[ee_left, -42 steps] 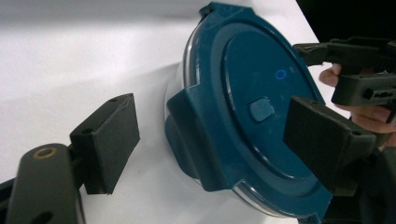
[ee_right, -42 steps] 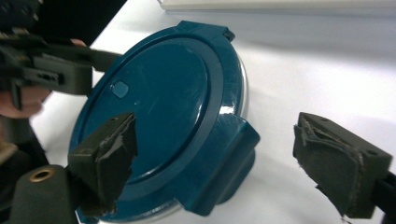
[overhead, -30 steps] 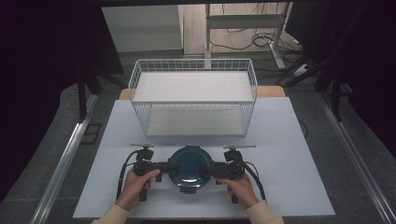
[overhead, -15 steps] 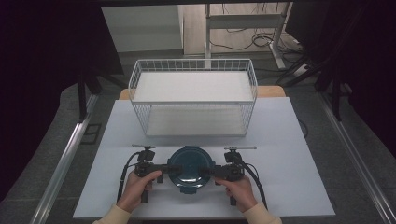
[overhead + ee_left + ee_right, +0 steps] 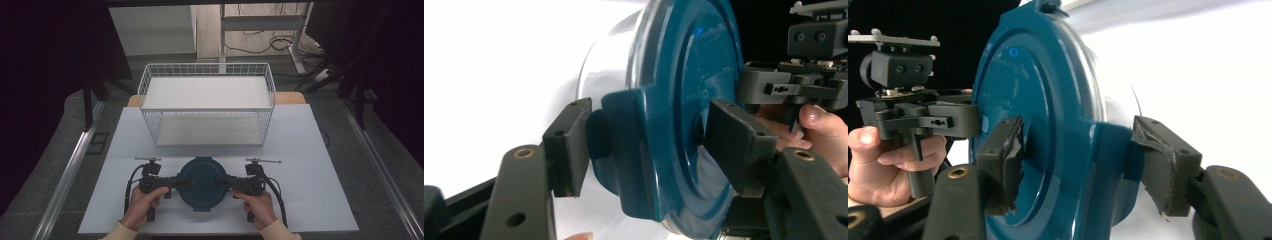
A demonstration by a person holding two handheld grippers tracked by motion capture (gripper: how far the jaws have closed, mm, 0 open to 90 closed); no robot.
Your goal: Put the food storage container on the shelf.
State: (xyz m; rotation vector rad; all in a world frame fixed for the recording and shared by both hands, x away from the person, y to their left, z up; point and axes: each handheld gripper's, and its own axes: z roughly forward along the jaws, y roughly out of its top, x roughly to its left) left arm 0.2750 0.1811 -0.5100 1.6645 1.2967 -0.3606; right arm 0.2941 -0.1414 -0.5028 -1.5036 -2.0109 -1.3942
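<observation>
Seen from above: a round container with a dark teal lid (image 5: pixel 202 182) on the near part of a white table (image 5: pixel 320 150), midway between two hand-held grippers and in front of a white wire basket (image 5: pixel 207 107) farther back. Lid glossy, ringed with raised concentric ridges, with a thick moulded clip tab folding down over the rim at each side and a smaller tab at the front edge. Below the lid, a pale, shiny wall, silvery in the gripper views.

Left gripper (image 5: pixel 176 183), reaching in level from the left side, clamped on the container's left clip tab: in the left gripper view (image 5: pixel 644 145) one black pad pressed under the tab, the other flat on the lid's top. Right gripper (image 5: pixel 223 183), reaching in from the opposite side, jaws just closing around the right tab; in the right gripper view (image 5: pixel 1080 162) a frayed pad on the lid face, the other against the tab's underside, contact there too close to call. Left hand (image 5: pixel 142 205) and right hand (image 5: pixel 257 206) wrapped around the handles.
</observation>
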